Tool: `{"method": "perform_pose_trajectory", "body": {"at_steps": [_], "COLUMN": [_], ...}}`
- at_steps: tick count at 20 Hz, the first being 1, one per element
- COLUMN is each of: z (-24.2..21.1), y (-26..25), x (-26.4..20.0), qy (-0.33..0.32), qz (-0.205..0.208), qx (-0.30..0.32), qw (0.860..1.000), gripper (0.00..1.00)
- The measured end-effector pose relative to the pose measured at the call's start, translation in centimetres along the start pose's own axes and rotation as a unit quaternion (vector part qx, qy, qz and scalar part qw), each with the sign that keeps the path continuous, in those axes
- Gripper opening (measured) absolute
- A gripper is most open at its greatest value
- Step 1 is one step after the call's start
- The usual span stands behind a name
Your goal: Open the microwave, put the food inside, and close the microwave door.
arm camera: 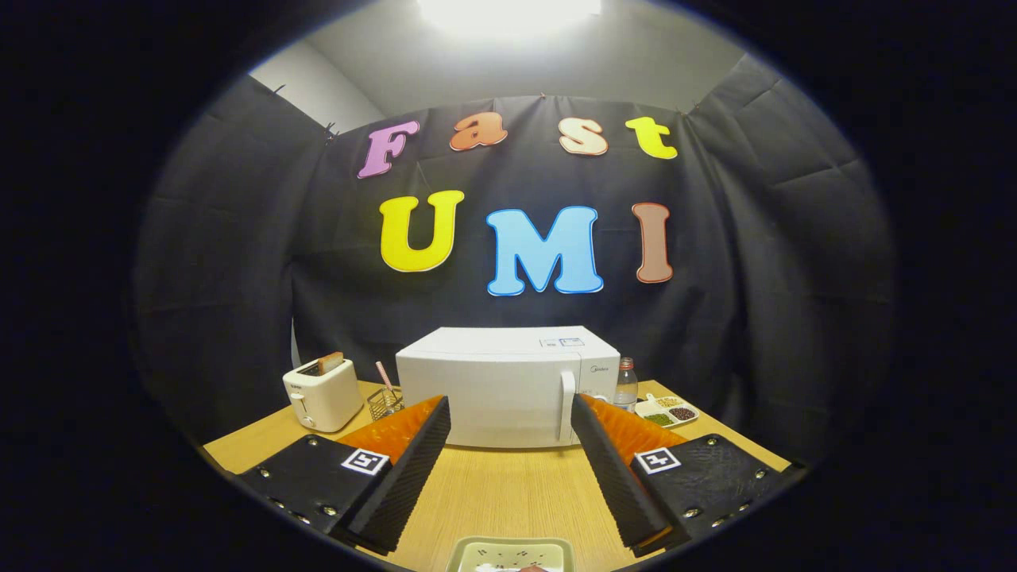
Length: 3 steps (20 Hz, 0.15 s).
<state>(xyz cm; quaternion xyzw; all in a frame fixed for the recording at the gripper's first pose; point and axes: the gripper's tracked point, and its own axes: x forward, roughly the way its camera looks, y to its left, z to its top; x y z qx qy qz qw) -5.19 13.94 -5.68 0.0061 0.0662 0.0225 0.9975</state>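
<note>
A white microwave (496,389) stands at the back middle of the wooden table (500,492), its door shut and its vertical handle (567,407) on the right side of the door. My gripper (510,413) is open, its two black ribbed fingers spread wide with nothing between them, still some way short of the microwave. A pale green square plate of food (511,554) lies on the table under and between the fingers, close to me; only its far edge shows.
A white toaster (322,393) with bread in it stands left of the microwave. Between them is a small wire basket (384,402) with a straw. Right of the microwave stand a clear bottle (626,384) and a white divided dish (666,410) of beans.
</note>
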Motion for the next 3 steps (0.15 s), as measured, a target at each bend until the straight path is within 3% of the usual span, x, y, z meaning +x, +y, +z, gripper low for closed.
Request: {"method": "perform_pose_trajectory", "body": {"at_steps": [3], "z": [0.82], "y": [-0.23], "x": [-0.18], "qy": [-0.014], "qz": [-0.005], "qx": [-0.003], "qw": [1.000], "gripper": [0.97]}}
